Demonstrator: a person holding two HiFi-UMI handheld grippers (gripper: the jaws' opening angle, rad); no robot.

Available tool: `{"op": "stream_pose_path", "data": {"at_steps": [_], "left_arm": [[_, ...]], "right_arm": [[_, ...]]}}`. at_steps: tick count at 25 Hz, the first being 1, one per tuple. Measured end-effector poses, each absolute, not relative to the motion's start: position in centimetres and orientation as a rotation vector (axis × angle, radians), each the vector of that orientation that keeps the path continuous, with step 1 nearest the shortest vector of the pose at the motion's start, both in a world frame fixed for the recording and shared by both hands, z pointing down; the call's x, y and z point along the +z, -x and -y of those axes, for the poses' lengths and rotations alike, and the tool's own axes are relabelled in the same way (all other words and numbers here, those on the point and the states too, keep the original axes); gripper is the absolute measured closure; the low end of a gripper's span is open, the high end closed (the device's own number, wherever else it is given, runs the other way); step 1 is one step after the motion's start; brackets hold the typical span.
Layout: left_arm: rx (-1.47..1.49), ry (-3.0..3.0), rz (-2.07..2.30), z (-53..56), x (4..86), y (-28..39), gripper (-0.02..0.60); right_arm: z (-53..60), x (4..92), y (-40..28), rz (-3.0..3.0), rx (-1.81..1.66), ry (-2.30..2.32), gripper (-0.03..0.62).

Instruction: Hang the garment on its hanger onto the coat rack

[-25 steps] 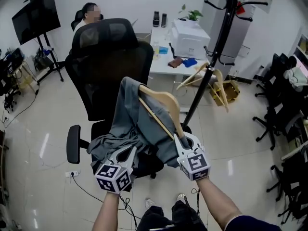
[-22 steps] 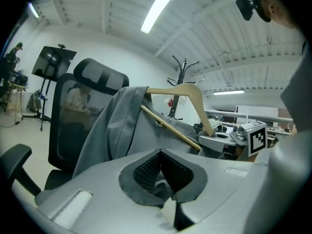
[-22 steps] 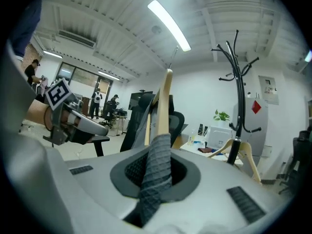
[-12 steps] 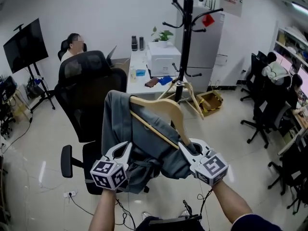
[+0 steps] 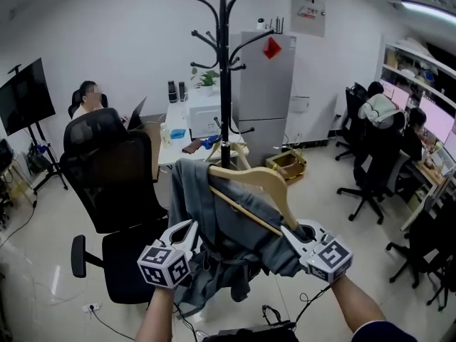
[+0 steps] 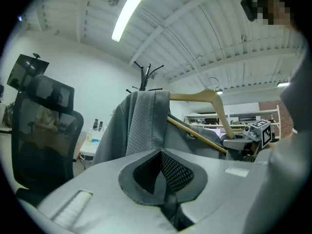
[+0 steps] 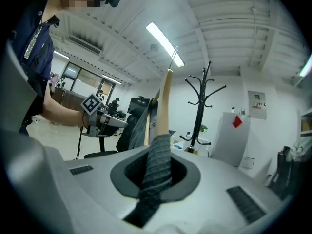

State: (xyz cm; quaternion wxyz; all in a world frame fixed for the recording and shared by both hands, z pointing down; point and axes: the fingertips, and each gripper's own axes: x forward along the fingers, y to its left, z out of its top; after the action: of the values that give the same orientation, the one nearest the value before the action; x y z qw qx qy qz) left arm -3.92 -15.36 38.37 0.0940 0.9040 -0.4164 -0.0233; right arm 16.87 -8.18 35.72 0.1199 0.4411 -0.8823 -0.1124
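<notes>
The coat rack (image 5: pixel 224 63) stands straight ahead of the person, beyond the bundle they carry. Its curved hooks sit well above the wooden hanger (image 5: pixel 251 177), so I'd judge the coming move to be forward and up. The hanger lies tilted, its long axis running from a high far end near the pole down toward the right hand-held gripper (image 5: pixel 289 231), which makes that hand the nearer one to it. That gripper is pressed together on the grey garment (image 5: pixel 201 212) where it wraps the hanger's near end. The left hand-held gripper (image 5: pixel 188 229) sits lower and to the left, closed on a fold of the hanging cloth, apart from the wood. The garment drapes over the hanger in mid-air, clear of the rack, with an office chair (image 5: pixel 107 169) off to the left.

The head view doesn't show the hanger's hook clearly. The right gripper view does: a thin wire hook (image 7: pixel 173 57) rises off the upright wooden arm, with the rack to its right and apart from it. The left gripper view shows only the rack's top prongs above the draped cloth, and the other gripper past the hanger
</notes>
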Motion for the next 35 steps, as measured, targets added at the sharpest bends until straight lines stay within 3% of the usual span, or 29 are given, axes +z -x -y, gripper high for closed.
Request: {"op": "stream_pose_path", "data": {"at_steps": [8,14,21,35], "left_arm": [[-0.065,-2.733,1.102,14.5,38.8,-6.9,0.581],[-0.061,-2.759,1.077,14.2,38.2,-11.2,0.581],[-0.029,-2.743,1.132,14.8,38.2,-11.2,0.581],[-0.076,-2.743,1.191,23.1,36.4,-5.9,0.581]], "right_arm": [[5.4,36.9,-26.8,2.407,-0.363,-1.353,0.566],[5.8,36.7,-30.8,2.401,-0.360,-1.403,0.566],[9.0,34.3,-32.4,2.392,-0.442,-1.396,0.566],[20.0,32.3,-27.1,2.453,-0.387,-1.360,0.568]]}}
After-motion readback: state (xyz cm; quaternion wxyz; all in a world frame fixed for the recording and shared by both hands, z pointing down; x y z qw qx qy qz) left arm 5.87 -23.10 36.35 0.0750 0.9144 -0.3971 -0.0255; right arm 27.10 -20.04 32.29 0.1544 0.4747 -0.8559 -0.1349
